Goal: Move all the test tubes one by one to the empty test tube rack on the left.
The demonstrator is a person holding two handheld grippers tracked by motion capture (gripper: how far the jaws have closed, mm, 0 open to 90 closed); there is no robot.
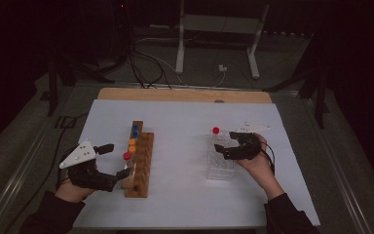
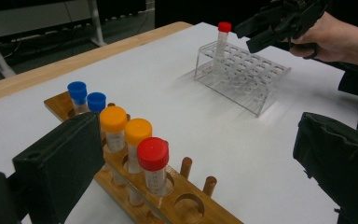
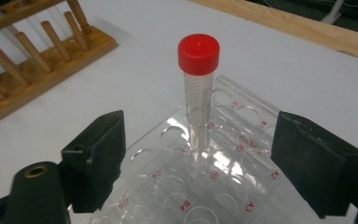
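A wooden rack holds two blue-capped tubes, two orange-capped tubes and a red-capped tube in a row. My left gripper sits at the rack's near left side, open, its jaws wide on either side of that row without touching it. A clear plastic rack stands to the right with one red-capped tube upright in a far corner hole. My right gripper hovers over the clear rack, open, and that tube stands just beyond its jaws, untouched.
A white sheet covers the table, with a wooden edge at the back. The wooden rack has several pegs and empty holes. The clear rack's other holes are empty. Cables and a stand's legs lie on the floor behind.
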